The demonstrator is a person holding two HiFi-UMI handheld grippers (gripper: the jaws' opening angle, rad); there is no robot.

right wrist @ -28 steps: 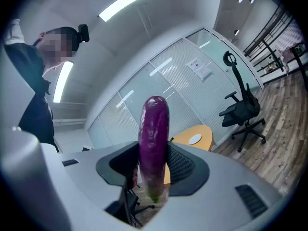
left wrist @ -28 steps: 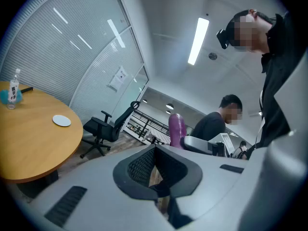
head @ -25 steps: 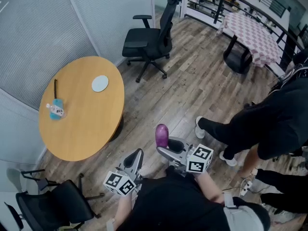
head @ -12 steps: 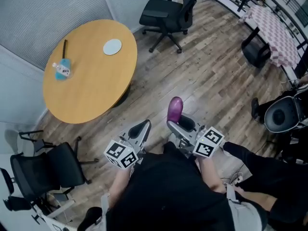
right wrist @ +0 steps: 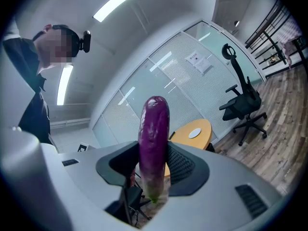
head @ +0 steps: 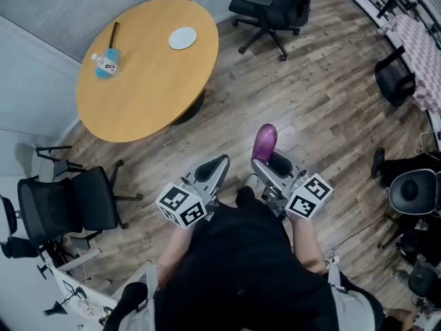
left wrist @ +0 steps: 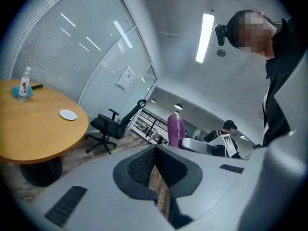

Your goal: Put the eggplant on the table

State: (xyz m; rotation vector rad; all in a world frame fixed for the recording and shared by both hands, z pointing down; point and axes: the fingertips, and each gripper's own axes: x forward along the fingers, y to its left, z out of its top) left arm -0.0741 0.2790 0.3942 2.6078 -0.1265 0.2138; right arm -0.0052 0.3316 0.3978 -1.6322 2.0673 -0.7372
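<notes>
Right gripper (head: 267,163) pinches the glossy purple eggplant (head: 264,142) upright, long axis vertical, with the round orange wooden table (head: 148,67) lying far-left (left gripper (head: 213,167), jaws pressed together, sits nearer).

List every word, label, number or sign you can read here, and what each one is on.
Nothing here is readable.
Label on the bottle: print too small to read.
Paper notice on the glass wall: blurred, unreadable.
Marker cubes, left and right: black-and-white square patterns only, no letters or numbers.
</notes>
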